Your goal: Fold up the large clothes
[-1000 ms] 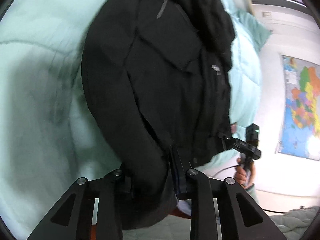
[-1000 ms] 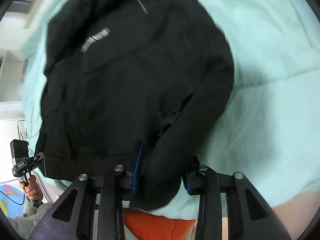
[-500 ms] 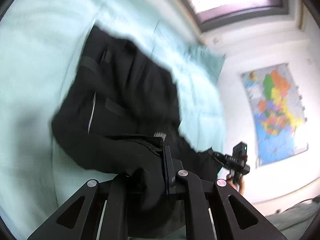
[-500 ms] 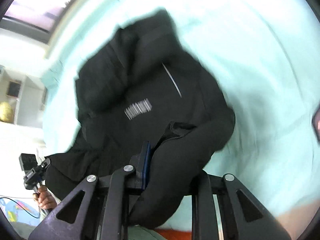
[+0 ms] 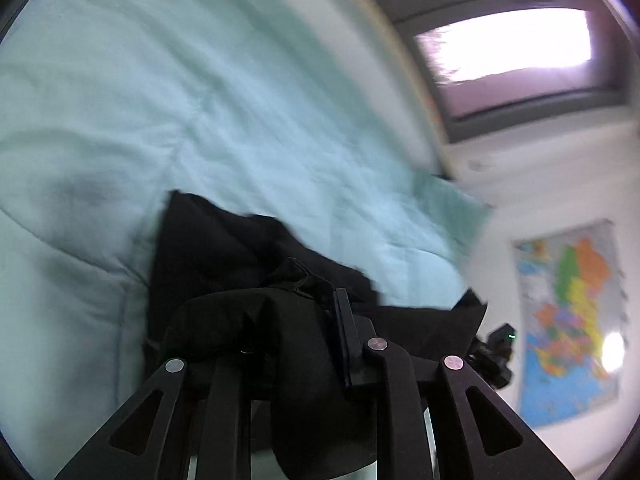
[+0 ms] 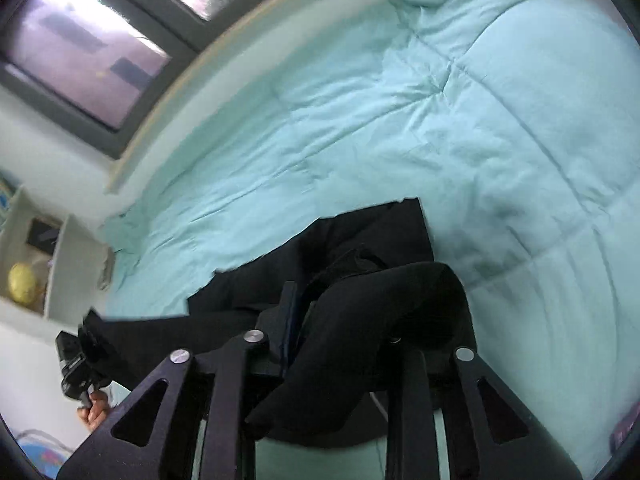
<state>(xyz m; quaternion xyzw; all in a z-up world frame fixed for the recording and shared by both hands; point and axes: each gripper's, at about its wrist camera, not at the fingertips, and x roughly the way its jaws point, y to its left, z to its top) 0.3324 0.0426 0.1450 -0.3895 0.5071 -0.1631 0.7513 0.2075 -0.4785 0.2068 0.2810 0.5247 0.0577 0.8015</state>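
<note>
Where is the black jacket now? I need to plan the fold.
The black jacket lies low in both wrist views on the pale green quilt, bunched between each gripper's fingers.

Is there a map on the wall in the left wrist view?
Yes, a colourful map hangs on the white wall at the right, beyond the mint green quilt and below the window.

hidden: left gripper far finger under black jacket | window blurred

a bedroom: mint quilted bed, window, wall map.
</note>
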